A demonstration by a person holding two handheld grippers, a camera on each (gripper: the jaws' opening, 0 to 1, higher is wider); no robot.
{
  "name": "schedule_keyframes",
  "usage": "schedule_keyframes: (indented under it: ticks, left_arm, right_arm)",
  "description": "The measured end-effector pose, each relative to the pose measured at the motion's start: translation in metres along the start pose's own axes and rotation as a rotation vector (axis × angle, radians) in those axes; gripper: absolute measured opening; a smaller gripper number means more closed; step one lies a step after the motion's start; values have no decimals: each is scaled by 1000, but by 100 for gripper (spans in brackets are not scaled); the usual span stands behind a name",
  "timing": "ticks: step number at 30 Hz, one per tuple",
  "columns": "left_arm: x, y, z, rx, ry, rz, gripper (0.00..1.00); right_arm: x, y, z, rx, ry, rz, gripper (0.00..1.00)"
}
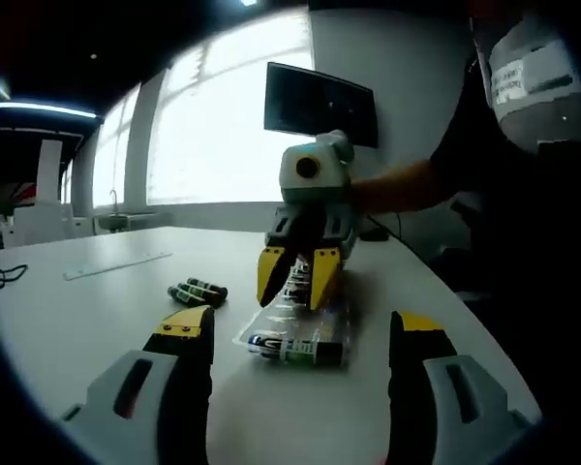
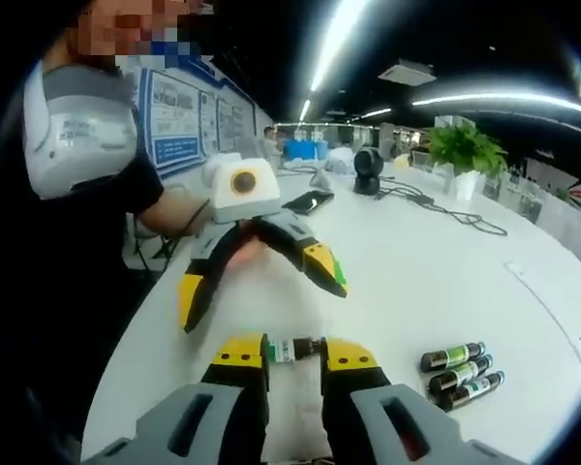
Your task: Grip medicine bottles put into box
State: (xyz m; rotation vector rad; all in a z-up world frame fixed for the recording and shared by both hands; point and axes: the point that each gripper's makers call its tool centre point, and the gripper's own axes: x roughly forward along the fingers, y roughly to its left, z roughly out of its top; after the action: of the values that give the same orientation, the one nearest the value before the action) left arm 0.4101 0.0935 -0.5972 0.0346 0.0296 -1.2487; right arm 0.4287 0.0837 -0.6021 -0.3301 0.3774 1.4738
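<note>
My right gripper [image 2: 292, 351] is shut on a small dark medicine bottle [image 2: 295, 348] with a green and white label, held crosswise between its yellow tips. In the left gripper view the right gripper [image 1: 298, 281] points down over a clear plastic box [image 1: 271, 329] on the white table, and a bottle [image 1: 295, 349] lies in the box's near end. My left gripper [image 1: 302, 325] is open wide just in front of the box, nothing between its fingers; it also shows as the left gripper [image 2: 259, 281] facing me. Three loose bottles [image 1: 196, 291] lie together beside the box, seen as three bottles [image 2: 460, 373] at the right.
A person [image 1: 523, 194] stands at the table's edge holding both grippers. A dark monitor [image 1: 320, 102] hangs on the wall. A clear strip [image 1: 116, 263] and a black cable [image 1: 5, 276] lie on the table. A phone [image 2: 310, 201], a round black device [image 2: 368, 167] and a plant [image 2: 465, 145] sit farther off.
</note>
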Motion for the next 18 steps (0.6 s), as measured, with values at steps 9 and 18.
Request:
schedule_keyframes:
  ticks: [9,18]
  left_arm:
    - [0,2,0,-44,9,30,66]
    - [5,4,0,-60,25,33,66]
  right_arm:
    - [-6,-6,-10,61,-34,-69,19]
    - [-10,-8,-9,64,-55,-91,21]
